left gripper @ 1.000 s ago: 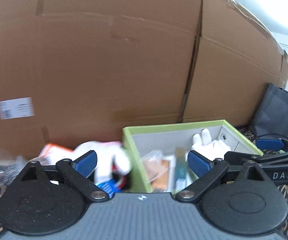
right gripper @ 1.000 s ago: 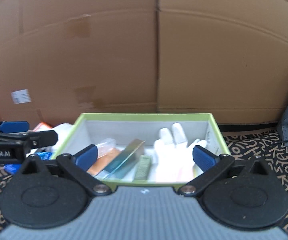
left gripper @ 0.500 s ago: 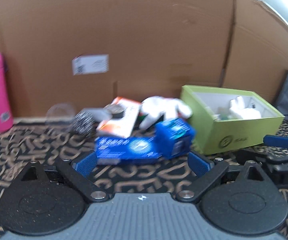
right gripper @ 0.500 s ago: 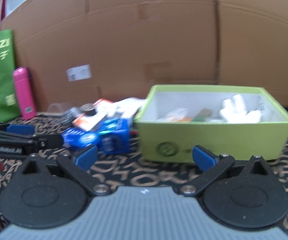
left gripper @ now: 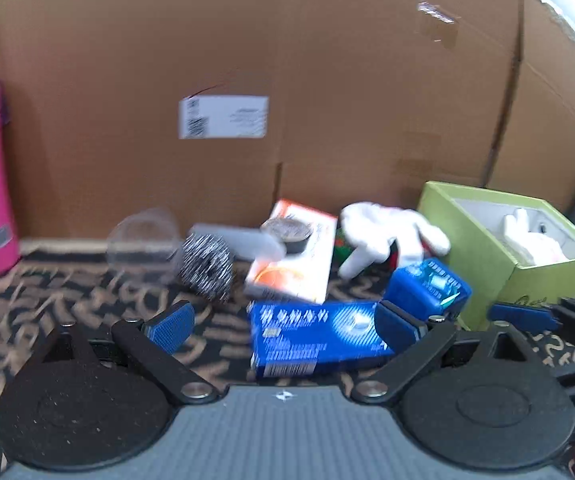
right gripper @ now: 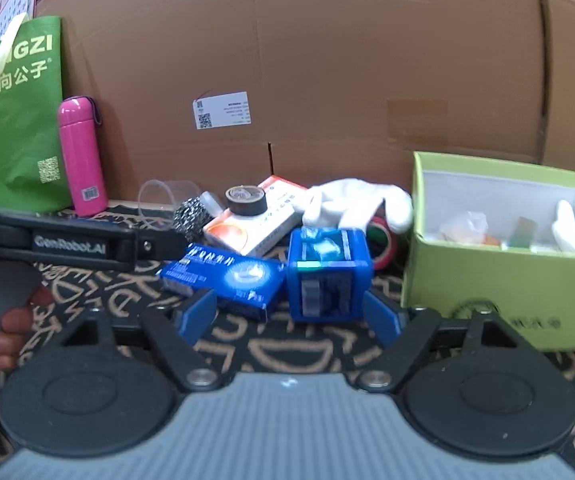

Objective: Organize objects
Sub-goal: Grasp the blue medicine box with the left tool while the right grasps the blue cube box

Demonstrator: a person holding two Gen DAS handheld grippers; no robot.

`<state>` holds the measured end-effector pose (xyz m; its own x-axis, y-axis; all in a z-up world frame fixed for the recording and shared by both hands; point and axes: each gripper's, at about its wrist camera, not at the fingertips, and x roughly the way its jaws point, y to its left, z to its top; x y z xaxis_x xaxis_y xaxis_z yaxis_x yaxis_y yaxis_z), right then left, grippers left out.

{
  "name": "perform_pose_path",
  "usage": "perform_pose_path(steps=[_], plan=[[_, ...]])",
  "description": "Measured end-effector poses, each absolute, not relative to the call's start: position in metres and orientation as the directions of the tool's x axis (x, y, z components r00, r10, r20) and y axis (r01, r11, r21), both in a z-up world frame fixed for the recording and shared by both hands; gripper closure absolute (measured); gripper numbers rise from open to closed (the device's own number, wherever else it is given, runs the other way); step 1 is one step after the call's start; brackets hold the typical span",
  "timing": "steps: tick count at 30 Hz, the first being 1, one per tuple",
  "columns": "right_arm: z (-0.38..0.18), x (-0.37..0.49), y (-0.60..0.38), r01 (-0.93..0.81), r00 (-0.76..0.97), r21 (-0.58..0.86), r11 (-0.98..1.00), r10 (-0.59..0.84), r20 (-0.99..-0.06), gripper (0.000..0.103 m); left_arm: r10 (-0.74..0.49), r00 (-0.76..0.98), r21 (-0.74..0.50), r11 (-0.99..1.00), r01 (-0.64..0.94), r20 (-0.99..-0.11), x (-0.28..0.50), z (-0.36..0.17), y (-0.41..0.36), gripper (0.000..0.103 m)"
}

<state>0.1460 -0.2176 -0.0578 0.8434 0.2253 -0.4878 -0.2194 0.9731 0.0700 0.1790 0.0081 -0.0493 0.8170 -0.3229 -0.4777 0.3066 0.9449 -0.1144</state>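
Note:
A flat blue box (left gripper: 315, 332) (right gripper: 223, 276) lies on the patterned cloth with a blue cube-shaped box (left gripper: 427, 286) (right gripper: 327, 276) at its right end. My left gripper (left gripper: 283, 326) is open, low over the cloth, the flat box just ahead of its fingertips. The jaws of my right gripper (right gripper: 289, 316) are closing; the cube stands just beyond its fingertips and the pads do not touch it. The lime-green box (left gripper: 487, 248) (right gripper: 487, 280) at right holds white gloves and small packets.
Behind the blue boxes lie a white glove (right gripper: 351, 204), an orange-white carton (right gripper: 255, 220) with a tape roll (right gripper: 245, 200) on it, a steel scourer (right gripper: 189, 214) and a clear cup (right gripper: 163, 192). A pink bottle (right gripper: 81, 156) and green bag (right gripper: 15, 120) stand left. Cardboard walls the back.
Both grippers have swung left and lower, from over the green box to the pile of loose things. The right fingers now stand closer together.

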Motion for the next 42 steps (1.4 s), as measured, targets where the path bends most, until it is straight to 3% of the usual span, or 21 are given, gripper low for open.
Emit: perform_pose_path(steps=[10,11,13,22,25,30,39,41,42], plan=[[-0.081,0.189,-0.228,-0.088,0.846,0.103,0.991,0.129,-0.517,0.024,-0.465,0.724,-0.061,0.859,0.509,-0.509,0.215,-0.058,-0.003,0.003],[-0.084,0.193,-0.228,-0.082,0.844,0.104,0.991,0.125,-0.521,0.028,-0.472,0.716,-0.06,0.853,0.519,-0.515,0.219,-0.059,-0.005,0.003],[-0.086,0.198,-0.231,-0.076,0.831,0.132,0.988,0.136,-0.539,0.045,-0.482,0.699,-0.06,0.842,0.536,-0.529,0.227,-0.061,-0.01,0.003],[-0.079,0.137,-0.249,-0.083,0.813,0.152,0.985,0.155,-0.561,0.045,-0.473,0.641,-0.046,0.824,0.564,-0.604,0.248,-0.081,-0.024,0.003],[-0.075,0.118,-0.256,-0.079,0.816,0.15,0.985,0.151,-0.558,0.045,-0.524,0.591,-0.142,0.809,0.57,-0.613,0.231,-0.081,-0.008,0.003],[-0.072,0.102,-0.262,-0.074,0.814,0.132,0.988,0.136,-0.564,0.045,-0.555,0.547,-0.165,0.78,0.603,-0.627,0.177,-0.081,0.0,0.003],[-0.073,0.093,-0.264,-0.084,0.803,0.105,0.991,0.13,-0.582,0.043,-0.371,0.651,-0.015,0.875,0.483,-0.662,0.189,-0.075,-0.046,0.004],[-0.072,0.094,-0.263,-0.085,0.807,0.088,0.993,0.12,-0.578,0.04,-0.356,0.639,-0.015,0.88,0.474,-0.682,0.196,-0.081,-0.05,0.005],[-0.071,0.095,-0.262,-0.081,0.81,0.083,0.993,0.114,-0.575,0.039,-0.343,0.658,0.008,0.884,0.468,-0.67,0.193,-0.081,-0.051,0.011]])
